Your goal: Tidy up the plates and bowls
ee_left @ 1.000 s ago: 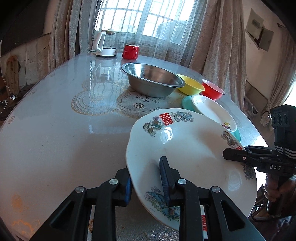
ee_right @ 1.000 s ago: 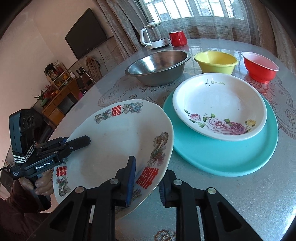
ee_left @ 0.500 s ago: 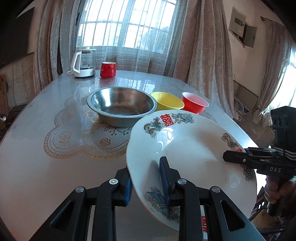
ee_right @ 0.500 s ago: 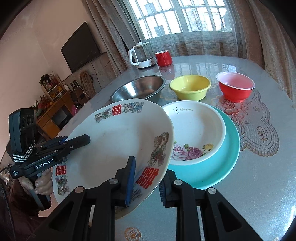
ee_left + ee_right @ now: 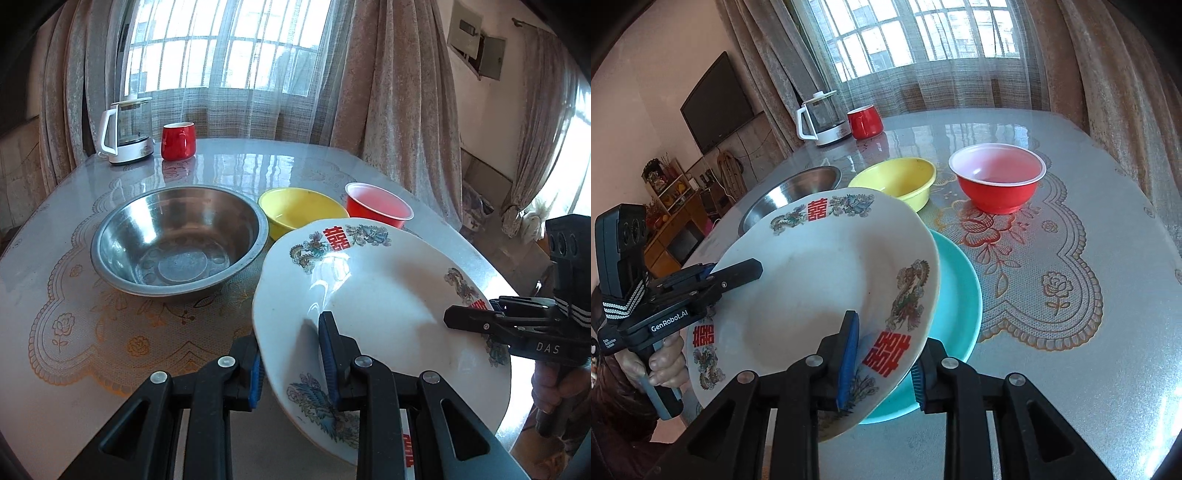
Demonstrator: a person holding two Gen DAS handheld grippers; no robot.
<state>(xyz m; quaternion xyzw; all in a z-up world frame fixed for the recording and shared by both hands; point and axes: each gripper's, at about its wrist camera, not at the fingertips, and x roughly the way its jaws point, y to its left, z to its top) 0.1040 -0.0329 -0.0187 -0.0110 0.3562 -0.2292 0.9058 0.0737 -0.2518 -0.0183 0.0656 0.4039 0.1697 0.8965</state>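
Patterned plate (image 5: 827, 280) now over teal plate (image 5: 960, 295) — flowered dish hidden.

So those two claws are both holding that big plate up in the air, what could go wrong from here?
Each claw, left and right, pinches only the rim of the white plate, on opposite sides. If one moves out of step, the glossy, tilted plate could slip.

It hangs just above the teal plate, so a drop could chip both.

Its far edge sits near the yellow bowl and may bump it.

Bright window (image 5: 221, 44) backlight, tabletop (image 5: 960, 136) glare, fisheye warping
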